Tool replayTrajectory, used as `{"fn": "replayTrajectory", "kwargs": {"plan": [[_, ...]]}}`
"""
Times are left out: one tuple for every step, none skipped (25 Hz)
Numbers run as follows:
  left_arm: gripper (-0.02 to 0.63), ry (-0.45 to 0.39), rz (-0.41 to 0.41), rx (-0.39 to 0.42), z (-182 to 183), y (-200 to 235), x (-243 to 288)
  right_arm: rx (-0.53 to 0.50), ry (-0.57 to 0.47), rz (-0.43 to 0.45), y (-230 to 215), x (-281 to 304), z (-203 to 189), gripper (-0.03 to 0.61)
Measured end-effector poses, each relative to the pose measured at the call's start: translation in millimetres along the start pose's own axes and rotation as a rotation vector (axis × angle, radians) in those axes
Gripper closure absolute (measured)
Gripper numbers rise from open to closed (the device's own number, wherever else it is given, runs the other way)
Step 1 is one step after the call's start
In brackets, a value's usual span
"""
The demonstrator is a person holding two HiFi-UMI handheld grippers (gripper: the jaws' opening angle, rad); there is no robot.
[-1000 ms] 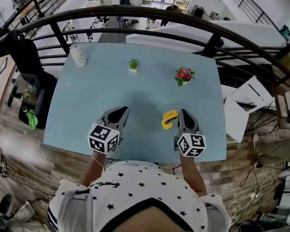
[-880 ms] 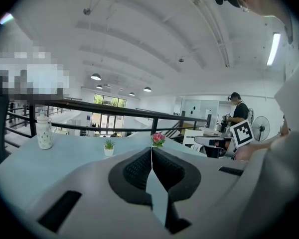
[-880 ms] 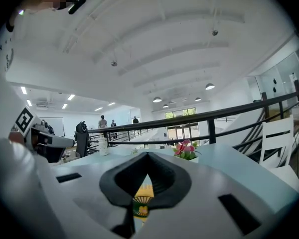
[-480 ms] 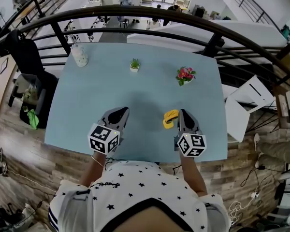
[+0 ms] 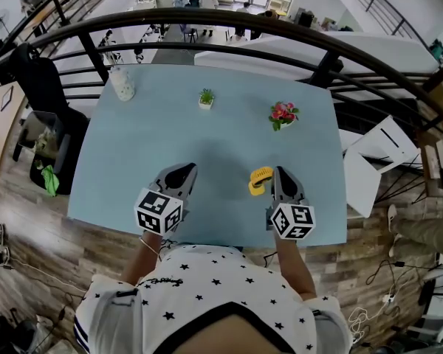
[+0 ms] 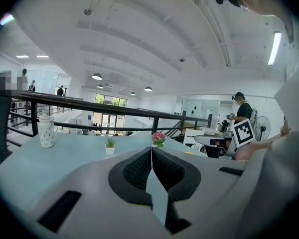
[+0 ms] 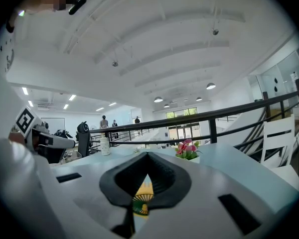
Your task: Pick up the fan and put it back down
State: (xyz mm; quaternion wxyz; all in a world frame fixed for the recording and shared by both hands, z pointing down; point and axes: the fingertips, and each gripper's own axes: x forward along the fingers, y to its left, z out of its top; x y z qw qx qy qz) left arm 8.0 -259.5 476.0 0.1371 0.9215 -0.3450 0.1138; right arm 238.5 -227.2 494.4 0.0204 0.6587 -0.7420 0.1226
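Yellow and small, the fan [image 5: 260, 181] lies on the pale blue table [image 5: 170, 139] near its front edge. It sits just beside the tip of the right gripper [image 5: 281, 172], on that gripper's left; the head view does not show whether the two touch. In the right gripper view the fan's round, ribbed grille [image 7: 141, 199], with a darker hub, shows through the gap below the meeting jaw tips.

Both tools are clenched on nothing. The right gripper's pads meet at the tip, and the left gripper [image 5: 185, 169] hangs well apart from the fan, its jaws also pressed together.

The fan looks like light, stiff plastic. It is probably easy to lift but could skid on the smooth tabletop if nudged. The grille seems the delicate part, so the solid rim or body would be the safer place to pinch, once the jaws are opened.

A white jar [image 5: 120, 85], a potted plant [image 5: 204, 99] and pink flowers [image 5: 283, 114] stand along the far side, well clear.
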Motion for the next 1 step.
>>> {"fn": "replayTrajectory", "kwargs": {"plan": [[0.584, 0.0, 0.001, 0.0, -0.3, 0.0, -0.3, 0.0, 0.0, 0.0, 0.2, -0.2, -0.1, 0.58]]}}
